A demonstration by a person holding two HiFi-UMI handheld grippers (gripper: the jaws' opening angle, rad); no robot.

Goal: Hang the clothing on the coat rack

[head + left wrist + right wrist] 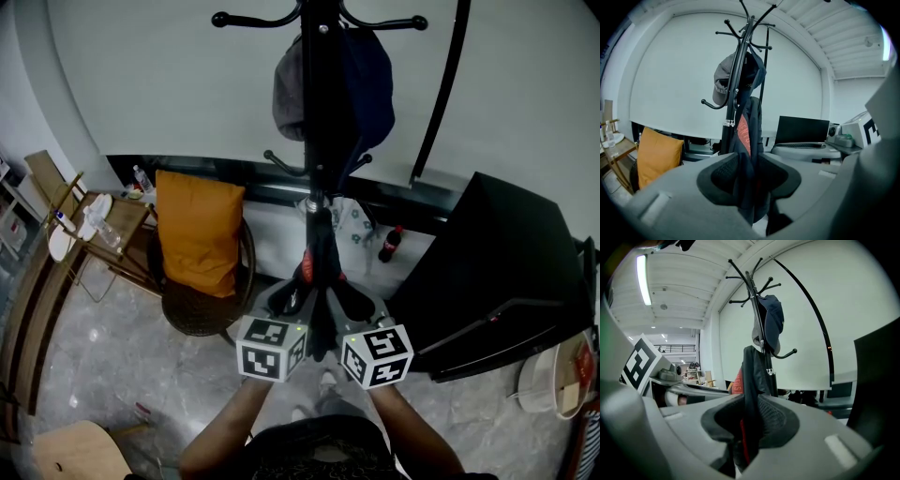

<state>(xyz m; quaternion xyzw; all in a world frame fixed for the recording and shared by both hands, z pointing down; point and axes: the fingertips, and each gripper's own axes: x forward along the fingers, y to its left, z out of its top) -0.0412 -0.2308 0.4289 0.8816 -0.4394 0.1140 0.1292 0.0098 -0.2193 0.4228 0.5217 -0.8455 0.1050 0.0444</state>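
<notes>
Rack ahead; L tool, R tool clamp jacket(?).

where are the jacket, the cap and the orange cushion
jacket point(755, 122), left gripper view, dark fabric beside its red patch
cap point(289, 91), head view, grey side panel
orange cushion point(199, 230), head view, middle of its face
</notes>
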